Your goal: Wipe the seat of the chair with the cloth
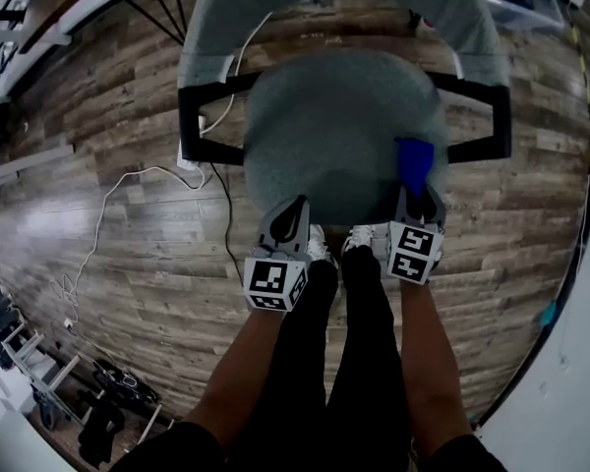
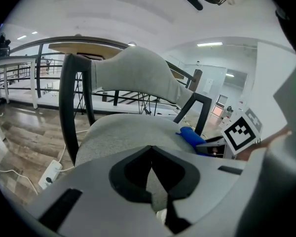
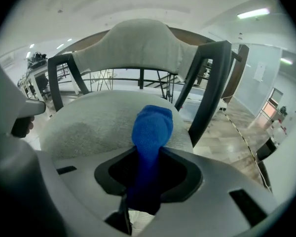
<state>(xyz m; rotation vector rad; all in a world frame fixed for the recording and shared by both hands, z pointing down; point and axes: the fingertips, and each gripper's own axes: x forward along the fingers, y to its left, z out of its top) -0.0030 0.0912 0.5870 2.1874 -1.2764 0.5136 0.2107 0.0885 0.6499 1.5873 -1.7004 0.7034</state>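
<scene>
- Blue cloth point(image 3: 150, 132) sits as a rolled bundle, clamped between the jaws of the right gripper point(image 3: 146, 177). Its free end pokes out over the near right part of the grey fabric seat point(image 1: 329, 131).
- Wiping looks barely begun. The bundle is at or just above the seat's edge, and no view settles whether it touches.
- To wipe well, the right gripper would need to tip down so the cloth's end presses flat on the fabric. It could then draw overlapping strokes from the near edge toward the backrest point(image 1: 324, 3). A firm grip matters, since the roll could slide out under drag.
- Left gripper point(image 1: 295, 209) has its jaws closed together on nothing and hovers at the seat's near left edge. It is clear of the cloth but would lie in the path of a stroke across the front.
- Black armrests point(image 1: 202, 116) flank the seat on both sides and would cut sideways strokes short.
- White cable point(image 1: 118, 190) and a power strip point(image 2: 50, 172) lie on the wooden floor point(image 1: 98, 264) left of the chair. The person's shoes point(image 1: 359, 236) stand just before the seat.
</scene>
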